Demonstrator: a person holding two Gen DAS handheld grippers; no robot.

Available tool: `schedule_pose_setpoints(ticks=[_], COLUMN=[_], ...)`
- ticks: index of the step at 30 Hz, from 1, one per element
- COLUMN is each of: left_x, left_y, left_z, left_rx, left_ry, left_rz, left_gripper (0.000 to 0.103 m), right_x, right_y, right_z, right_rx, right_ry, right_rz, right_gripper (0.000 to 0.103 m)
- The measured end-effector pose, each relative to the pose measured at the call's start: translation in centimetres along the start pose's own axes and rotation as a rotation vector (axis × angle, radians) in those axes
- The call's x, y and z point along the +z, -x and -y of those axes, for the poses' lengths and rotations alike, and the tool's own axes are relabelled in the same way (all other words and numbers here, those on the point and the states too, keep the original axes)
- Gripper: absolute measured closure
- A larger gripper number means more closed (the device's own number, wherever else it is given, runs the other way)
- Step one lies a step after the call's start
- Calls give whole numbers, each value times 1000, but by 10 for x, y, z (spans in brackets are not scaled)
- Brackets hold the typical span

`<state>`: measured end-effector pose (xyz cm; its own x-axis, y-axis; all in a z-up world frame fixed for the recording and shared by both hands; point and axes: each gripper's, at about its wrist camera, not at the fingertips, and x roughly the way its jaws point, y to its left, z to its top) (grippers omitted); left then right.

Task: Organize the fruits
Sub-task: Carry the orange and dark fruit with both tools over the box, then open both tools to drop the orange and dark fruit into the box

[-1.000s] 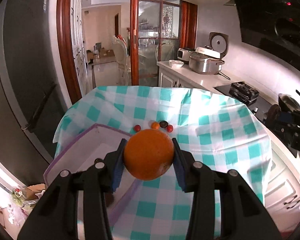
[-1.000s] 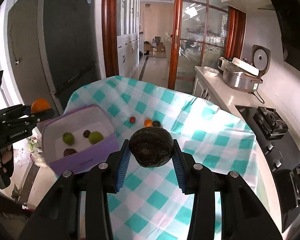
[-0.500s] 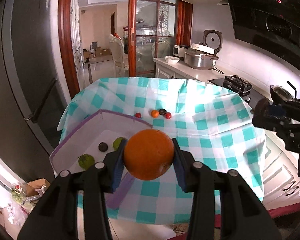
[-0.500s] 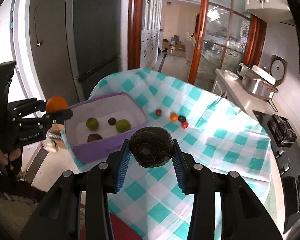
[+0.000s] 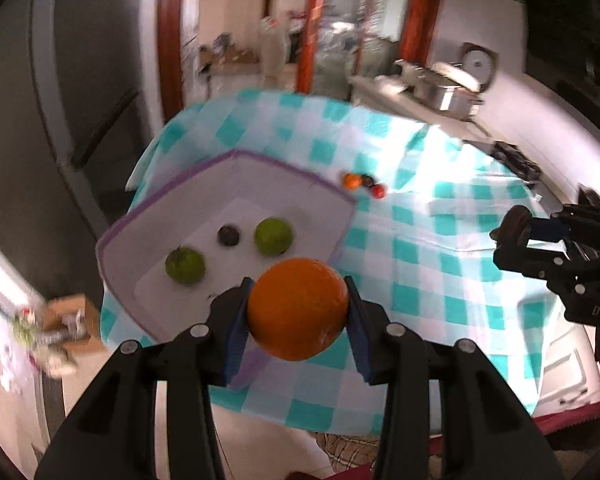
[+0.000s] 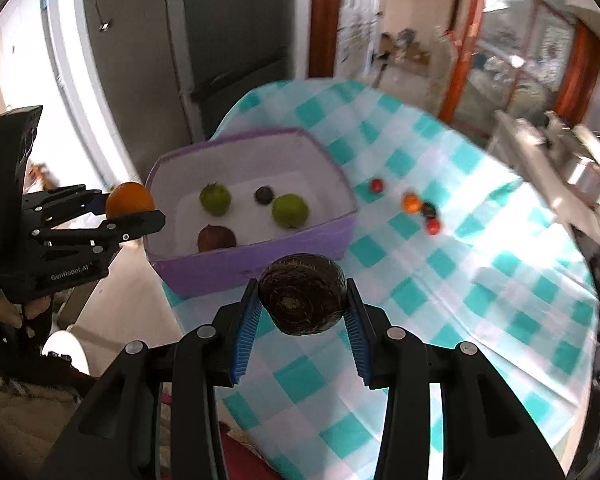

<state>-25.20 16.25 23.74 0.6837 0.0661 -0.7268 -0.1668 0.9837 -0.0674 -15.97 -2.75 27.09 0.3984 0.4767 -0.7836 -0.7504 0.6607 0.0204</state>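
Kitchen; worktop (image 5: 440, 264) draped in a teal-and-white checked cloth, dark fridge to the left, glass doors behind. Both views are motion-blurred.

Left wrist view: your left gripper (image 5: 298, 308) has its fingers clenched on an orange (image 5: 298, 308), pads pressing both sides. The fruit hangs over the near edge of the purple-rimmed bin (image 5: 180, 184), which sits at the worktop's left edge. Inside the bin: two green fruits (image 5: 273, 236) and a small dark fruit (image 5: 229, 236) between them. Just past the bin's far right corner, a cluster of small fruits (image 5: 364, 184), orange, dark and red, lies on the cloth. Your right gripper (image 5: 516, 232) shows at the right edge, over the worktop's right side, with something dark in it.

Right wrist view: your right gripper (image 6: 302, 300) has its fingers clenched on a dark, rough-skinned round fruit (image 6: 302, 294), held over the cloth just in front of the bin's (image 6: 260, 264) near wall. In the bin: two green fruits (image 6: 290, 210), the small dark fruit (image 6: 263, 195), and a reddish-brown fruit (image 6: 216, 239) against the near wall. Four small fruits (image 6: 416, 204) lie on the cloth right of the bin. Your left gripper (image 6: 130, 210) holds the orange (image 6: 129, 199) at the bin's left rim; part of a hand (image 6: 20, 308) is visible below it.
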Motion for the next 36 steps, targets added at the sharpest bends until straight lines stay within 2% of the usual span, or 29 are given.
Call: schedule_pose_setpoints(ticks=[8, 12, 16, 19, 22, 23, 26, 29, 36], left_x=[7, 17, 31, 38, 46, 47, 52, 60, 68], left_y=[-64, -94, -136, -162, -191, -199, -221, -227, -235], left_z=[-60, -81, -98, -107, -118, -121, -123, -111, -89], left_rx=[128, 165, 216, 252, 274, 280, 304, 321, 315], left_ry=[195, 267, 311, 346, 375, 378, 362, 273, 207], left_rz=[-121, -164, -227, -266, -314, -332, -365, -356, -372], left_gripper=[59, 59, 59, 59, 59, 59, 59, 59, 59], right_x=[65, 105, 141, 163, 178, 180, 183, 182, 184], right_y=[-105, -164, -223, -272, -315, -329, -354, -373, -388], right_z=[-13, -20, -27, -32, -42, -44, -39, -31, -19], right_rx=[151, 202, 218, 232, 210, 185, 204, 235, 240], right_ry=[131, 181, 201, 197, 210, 216, 159, 108, 18], right_rz=[-79, -108, -153, -220, -286, -318, -354, -360, -343], right_gripper=[62, 62, 62, 62, 62, 62, 62, 62, 60])
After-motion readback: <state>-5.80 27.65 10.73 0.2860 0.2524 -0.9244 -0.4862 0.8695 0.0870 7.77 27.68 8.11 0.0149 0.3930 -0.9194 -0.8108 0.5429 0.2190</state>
